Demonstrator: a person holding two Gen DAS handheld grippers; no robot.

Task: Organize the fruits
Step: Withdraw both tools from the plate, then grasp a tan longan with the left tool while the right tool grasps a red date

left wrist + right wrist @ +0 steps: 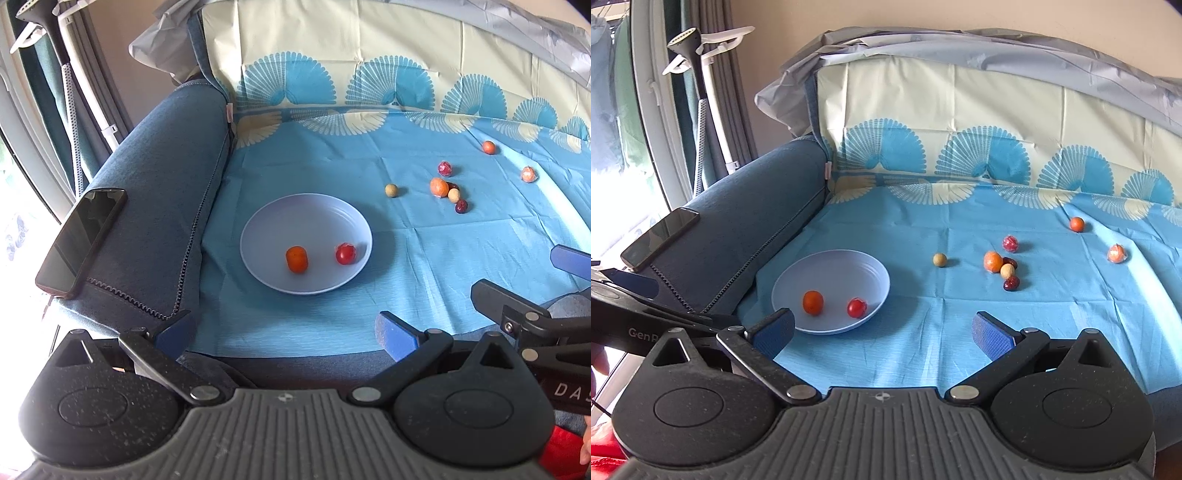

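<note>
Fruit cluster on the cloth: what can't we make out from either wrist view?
- Dark fruit behind the big orange fruit: mostly hidden in the left wrist view, half hidden in the right.
- Wrapped fruits: too small to identify.
- Right gripper in the left wrist view: cut by the frame edge.

One dark fruit (453, 185) sits half hidden behind the orange (439, 187). The right tongs (570, 260) run off the left view's edge, and the wrapped fruits (1011, 243) are too small to identify.
</note>
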